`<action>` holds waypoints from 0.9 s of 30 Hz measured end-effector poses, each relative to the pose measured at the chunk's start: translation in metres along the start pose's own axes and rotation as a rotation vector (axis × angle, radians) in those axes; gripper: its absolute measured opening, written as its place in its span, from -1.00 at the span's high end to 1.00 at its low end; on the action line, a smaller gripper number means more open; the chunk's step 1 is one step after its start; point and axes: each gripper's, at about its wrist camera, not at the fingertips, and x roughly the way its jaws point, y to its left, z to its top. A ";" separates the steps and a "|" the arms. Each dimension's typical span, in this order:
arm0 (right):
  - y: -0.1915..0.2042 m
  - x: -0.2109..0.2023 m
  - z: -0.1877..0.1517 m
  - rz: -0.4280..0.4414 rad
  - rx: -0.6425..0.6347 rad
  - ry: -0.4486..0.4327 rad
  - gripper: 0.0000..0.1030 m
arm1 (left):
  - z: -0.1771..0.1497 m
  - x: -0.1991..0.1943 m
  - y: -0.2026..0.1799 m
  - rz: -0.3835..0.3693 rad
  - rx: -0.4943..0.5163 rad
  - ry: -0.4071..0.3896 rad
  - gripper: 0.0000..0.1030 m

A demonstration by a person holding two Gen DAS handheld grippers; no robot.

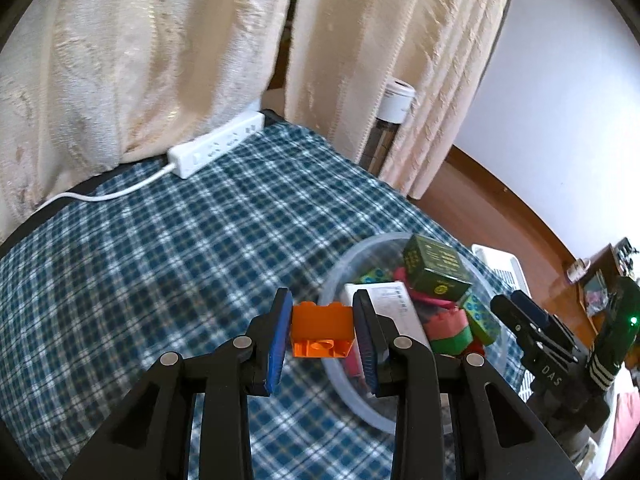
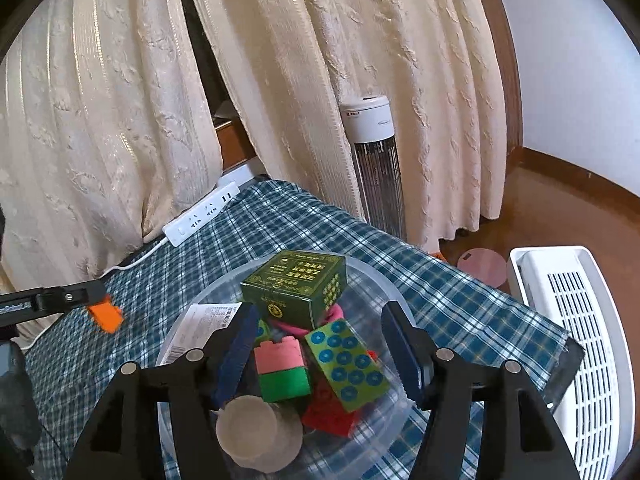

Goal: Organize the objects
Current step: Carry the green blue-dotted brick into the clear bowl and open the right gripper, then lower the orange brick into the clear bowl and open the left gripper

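My left gripper [image 1: 322, 330] is shut on an orange toy brick [image 1: 322, 332] and holds it above the checked cloth, just left of a clear plastic bowl [image 1: 340, 276]. The bowl holds a dark green box [image 1: 436, 270], a white box, a pink-and-green brick [image 1: 448, 330] and a green dotted block. In the right wrist view my right gripper [image 2: 320, 344] is open and empty above the bowl [image 2: 376, 276], over the pink-and-green brick [image 2: 282, 368], the green dotted block [image 2: 348, 364] and the dark green box [image 2: 296, 284]. The orange brick [image 2: 106, 316] shows at left.
A white power strip [image 1: 218, 144] with its cable lies at the table's far edge against cream curtains [image 1: 160, 40]. A tower fan [image 2: 376, 160] stands behind the table. A white slatted appliance [image 2: 576, 340] and a pink disc [image 2: 482, 266] are on the floor at right.
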 end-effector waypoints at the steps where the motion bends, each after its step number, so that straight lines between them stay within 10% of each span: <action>1: -0.003 -0.001 -0.001 0.004 0.008 -0.001 -0.31 | 0.001 0.003 -0.004 -0.008 0.004 0.007 0.37; 27: -0.027 -0.016 -0.004 0.036 0.043 -0.037 -0.41 | 0.004 0.043 -0.052 -0.077 0.028 0.083 0.33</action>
